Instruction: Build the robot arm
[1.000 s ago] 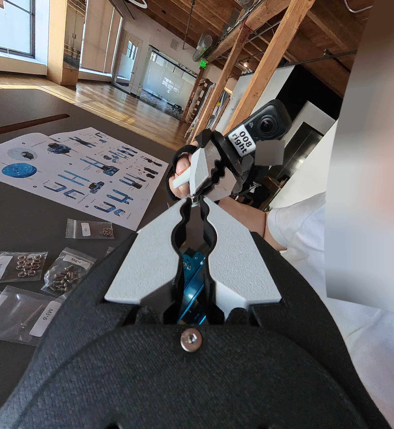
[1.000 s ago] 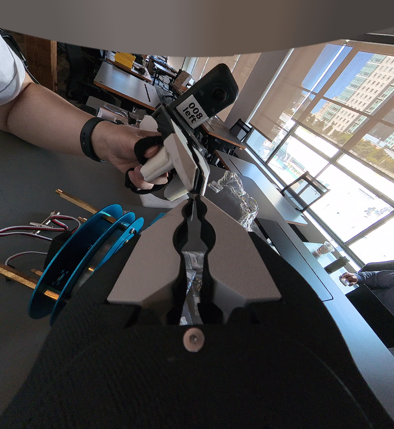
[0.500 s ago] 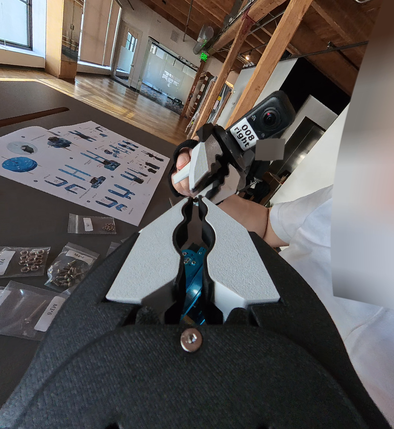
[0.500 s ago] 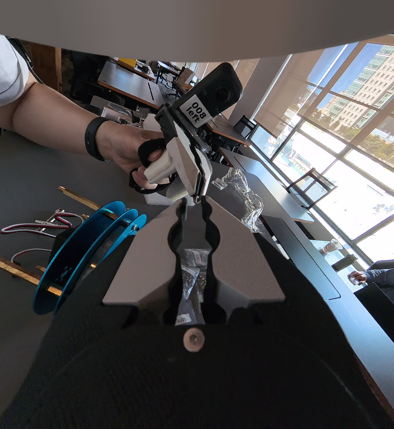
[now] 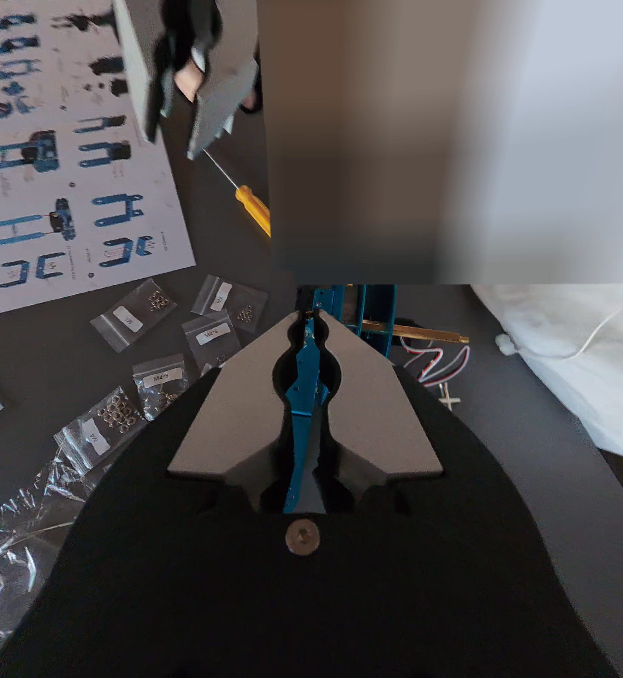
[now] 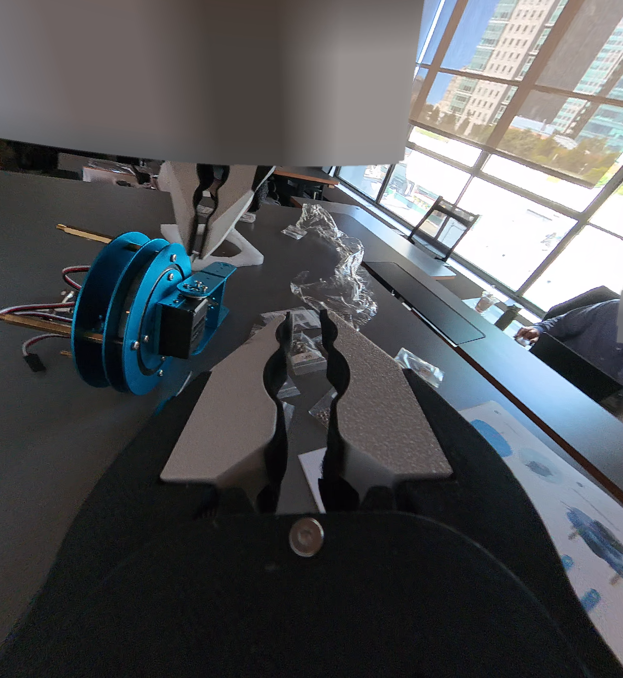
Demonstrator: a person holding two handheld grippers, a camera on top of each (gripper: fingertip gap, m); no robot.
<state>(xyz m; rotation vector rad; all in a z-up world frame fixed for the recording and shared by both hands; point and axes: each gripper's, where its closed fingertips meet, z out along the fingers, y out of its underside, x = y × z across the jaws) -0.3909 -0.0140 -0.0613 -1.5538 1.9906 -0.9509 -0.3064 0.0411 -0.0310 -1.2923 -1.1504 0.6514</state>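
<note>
Far left on the dark bench (image 6: 27, 422), a blue disc assembly (image 6: 130, 315) lies on its side, with brass standoffs (image 6: 82, 232) and red-and-white wires (image 6: 46, 304) sticking out behind it. On its near face are a blue bracket (image 6: 211, 282) and a black servo (image 6: 178, 330). It looks like rigid metal, fairly heavy for its size and apt to roll on its rims. The bracket's flat plate or a disc edge seems the surest hold, and the wires the worst. The left gripper (image 6: 195, 257) points steeply down, its tips right at the bracket's top. Its jaws are drawn to a slit, and whether they pinch anything cannot be told. Right of it lie crumpled clear film (image 6: 335, 271) and small labelled bags of hardware (image 6: 304, 352), light and slippery. The right gripper (image 6: 304, 318) hovers low over these bags, tilted forward, its jaws parted and empty. Farther right is a printed sheet (image 6: 578, 532) with blue diagrams. In the left wrist view, a yellow-handled screwdriver (image 5: 253, 207) lies beside that sheet, its shaft tip close to the right gripper.
</note>
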